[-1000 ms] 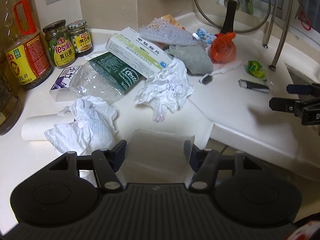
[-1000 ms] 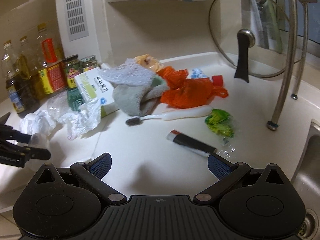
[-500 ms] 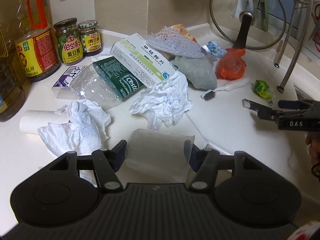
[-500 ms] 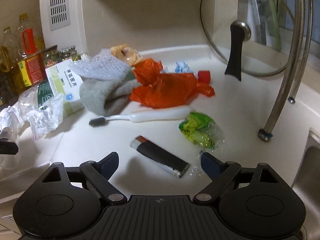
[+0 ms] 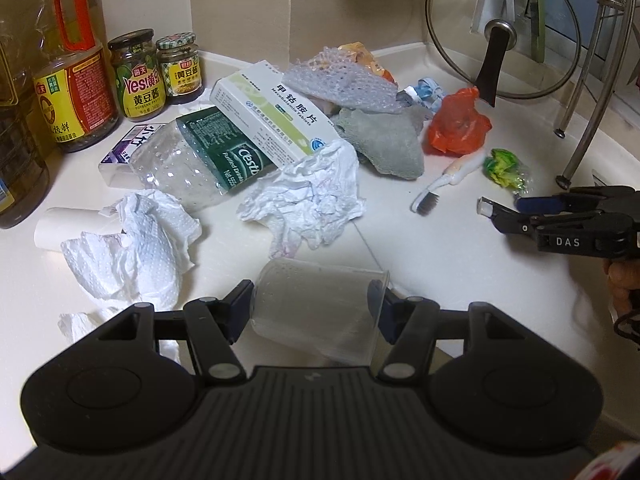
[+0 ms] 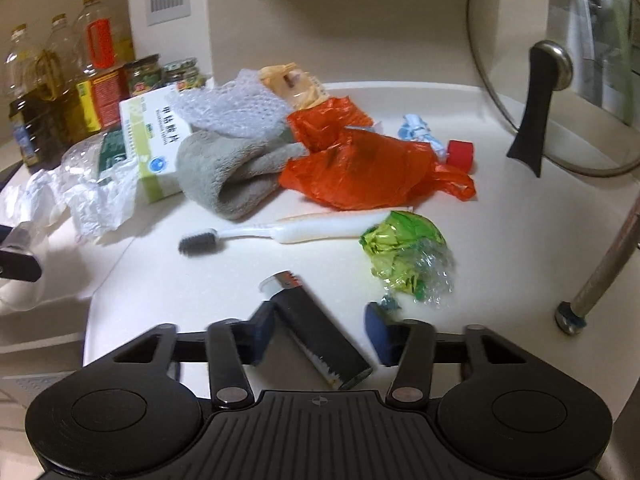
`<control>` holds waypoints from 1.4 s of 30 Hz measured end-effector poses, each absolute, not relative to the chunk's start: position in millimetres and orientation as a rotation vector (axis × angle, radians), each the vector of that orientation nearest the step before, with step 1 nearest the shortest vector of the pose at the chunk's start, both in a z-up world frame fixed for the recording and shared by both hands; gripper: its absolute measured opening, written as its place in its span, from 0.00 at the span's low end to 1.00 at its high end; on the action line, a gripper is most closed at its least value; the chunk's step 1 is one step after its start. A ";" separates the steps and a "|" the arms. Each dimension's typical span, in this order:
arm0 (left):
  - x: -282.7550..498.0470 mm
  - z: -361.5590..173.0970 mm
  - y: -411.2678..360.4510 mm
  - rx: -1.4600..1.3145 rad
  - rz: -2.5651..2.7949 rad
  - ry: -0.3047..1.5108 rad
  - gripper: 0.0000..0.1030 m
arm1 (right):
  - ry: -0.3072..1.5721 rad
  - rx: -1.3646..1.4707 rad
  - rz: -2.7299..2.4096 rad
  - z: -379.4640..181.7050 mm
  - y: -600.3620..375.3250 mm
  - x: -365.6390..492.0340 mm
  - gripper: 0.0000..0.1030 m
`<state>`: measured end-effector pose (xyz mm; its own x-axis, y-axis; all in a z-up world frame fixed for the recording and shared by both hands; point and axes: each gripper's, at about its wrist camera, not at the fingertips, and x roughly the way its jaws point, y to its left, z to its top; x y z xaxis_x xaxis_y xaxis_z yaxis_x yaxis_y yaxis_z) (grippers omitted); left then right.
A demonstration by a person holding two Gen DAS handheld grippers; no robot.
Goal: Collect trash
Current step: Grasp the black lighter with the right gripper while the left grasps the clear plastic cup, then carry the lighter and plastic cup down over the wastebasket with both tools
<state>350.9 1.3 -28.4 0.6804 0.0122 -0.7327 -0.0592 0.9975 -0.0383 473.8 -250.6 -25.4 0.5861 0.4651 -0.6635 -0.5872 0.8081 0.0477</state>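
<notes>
The right gripper (image 6: 318,330), whose jaws have just been closing, straddles the black cylindrical tube (image 6: 316,328); the left pad touches it, the right stands apart. The tube lies flat on the white counter (image 6: 160,280), capped end at eleven o'clock (long axis diagonal), bare counter at nine o'clock. The left gripper (image 5: 316,306) clamps a clear plastic cup (image 5: 316,312) on its side.

The desk (image 6: 500,240) is smooth, glossy off-white. The clear plastic cup (image 5: 316,312) looks slightly frosted. The paper towels (image 5: 136,240) are crumpled and dimpled, the grey cloth (image 6: 224,176) is fuzzy and matt. The orange bag (image 6: 368,168) is thin, shiny plastic. The glass lid (image 6: 592,80), at two o'clock, has a metal rim.
</notes>
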 end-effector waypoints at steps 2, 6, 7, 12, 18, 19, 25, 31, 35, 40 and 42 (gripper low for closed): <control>348.9 -28.4 -1.9 -0.067 0.046 0.822 0.57 | 0.726 -0.196 0.633 -24.2 -251.3 468.5 0.38; 344.1 -29.0 -8.0 -0.084 0.055 0.823 0.57 | 0.748 -0.194 0.676 -22.2 -252.2 455.0 0.37; 343.0 -29.3 -9.7 -0.088 0.057 0.823 0.57 | 0.748 -0.199 0.690 -22.3 -252.0 451.4 0.37; 339.2 -29.7 -17.9 -0.099 0.077 0.816 0.57 | 0.724 -0.204 0.689 -24.1 -246.7 452.1 0.38; 330.7 -26.1 -26.5 -0.113 0.085 0.802 0.57 | 0.713 -0.212 0.663 -24.9 -241.9 452.4 0.31; 329.0 -26.0 -27.6 -0.115 0.081 0.800 0.57 | 0.709 -0.211 0.661 -24.9 -242.1 451.2 0.22; 319.4 -26.6 -32.3 -0.110 0.031 0.797 0.57 | 0.707 -0.187 0.642 -22.0 -241.8 435.9 0.22; 302.0 -27.7 -36.1 -0.106 -0.001 0.796 0.57 | 0.687 -0.170 0.686 -6.5 -230.4 402.1 0.22; 284.8 -32.3 -39.1 -0.096 -0.012 0.807 0.57 | 0.675 -0.164 0.758 3.5 -218.9 374.5 0.22; 257.2 -42.4 -34.8 -0.114 0.008 0.836 0.57 | 0.671 -0.189 0.842 6.4 -202.1 341.6 0.22; 246.8 -49.8 -32.4 -0.123 0.021 0.852 0.57 | 0.667 -0.216 0.870 3.9 -195.7 330.2 0.22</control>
